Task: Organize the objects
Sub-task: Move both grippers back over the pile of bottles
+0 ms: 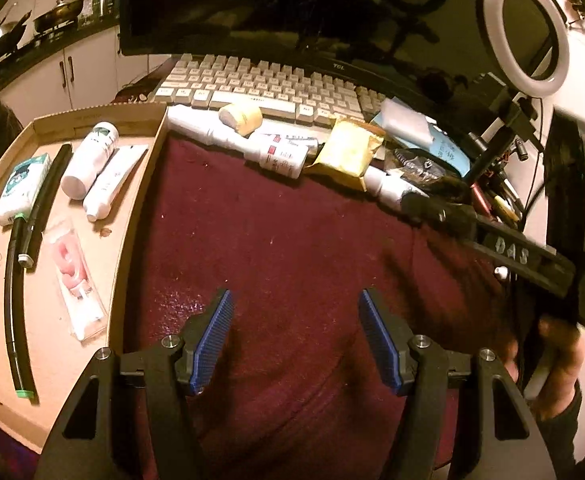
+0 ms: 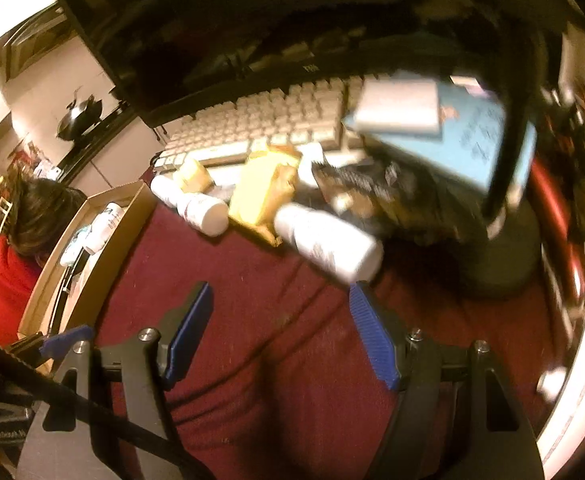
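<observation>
My left gripper [image 1: 294,304] is open and empty above the maroon cloth [image 1: 272,232]. My right gripper [image 2: 280,300] is open and empty, its right finger just short of a white bottle [image 2: 328,242] lying on the cloth. That bottle [image 1: 388,186] also shows in the left wrist view, where the right gripper's black body [image 1: 520,252] reaches toward it. A cardboard tray [image 1: 132,208] on the left holds a white bottle [image 1: 90,158], a white tube [image 1: 112,182], a tissue pack [image 1: 22,188], a black pen [image 1: 46,196] and a pink packet [image 1: 74,276]. A yellow packet [image 1: 348,152], a labelled bottle [image 1: 280,154] and a tape roll [image 1: 240,118] lie by the keyboard.
A keyboard [image 1: 268,88] and a dark monitor [image 1: 292,8] stand behind the cloth. A ring light [image 1: 526,26] on a stand, a blue booklet [image 2: 472,136] and a black pouch [image 2: 376,188] crowd the right. A person in red [image 2: 4,280] is at the far left.
</observation>
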Tool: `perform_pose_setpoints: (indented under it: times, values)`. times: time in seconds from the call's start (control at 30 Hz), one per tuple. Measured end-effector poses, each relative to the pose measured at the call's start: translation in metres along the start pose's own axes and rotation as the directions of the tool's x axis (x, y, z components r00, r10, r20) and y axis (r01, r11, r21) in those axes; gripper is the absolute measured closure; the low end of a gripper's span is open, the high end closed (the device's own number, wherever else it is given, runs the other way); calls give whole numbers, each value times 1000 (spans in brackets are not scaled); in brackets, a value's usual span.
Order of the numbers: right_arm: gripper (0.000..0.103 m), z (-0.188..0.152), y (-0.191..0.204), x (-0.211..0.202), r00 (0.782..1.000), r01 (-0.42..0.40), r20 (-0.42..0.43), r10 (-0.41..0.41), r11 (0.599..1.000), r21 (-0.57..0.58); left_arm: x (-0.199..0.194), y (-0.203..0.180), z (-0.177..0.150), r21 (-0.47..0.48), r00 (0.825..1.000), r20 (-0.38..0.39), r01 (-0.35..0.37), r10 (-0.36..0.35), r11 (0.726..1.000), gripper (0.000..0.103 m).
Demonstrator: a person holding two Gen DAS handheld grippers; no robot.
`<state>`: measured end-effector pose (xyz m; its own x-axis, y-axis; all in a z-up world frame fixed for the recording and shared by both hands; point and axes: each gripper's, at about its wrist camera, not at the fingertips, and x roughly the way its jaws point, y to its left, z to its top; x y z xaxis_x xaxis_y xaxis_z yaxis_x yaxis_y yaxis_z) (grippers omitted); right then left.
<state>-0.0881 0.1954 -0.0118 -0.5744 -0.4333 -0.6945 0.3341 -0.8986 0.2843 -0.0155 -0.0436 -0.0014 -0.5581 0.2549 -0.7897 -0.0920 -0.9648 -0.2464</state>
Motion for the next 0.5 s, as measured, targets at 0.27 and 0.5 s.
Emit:
perform_pose_setpoints:
  times: [0.27,0.5]
  values:
    - [32,18,5,25,993,117,-6,-119,984,-134,4,10,6,-23,1000,-1,9,-9,1000,44]
    - [32,12,9,40,983,164,-48,-178,962,-219,6,18,18,-51,1000,4,27,-27,998,44]
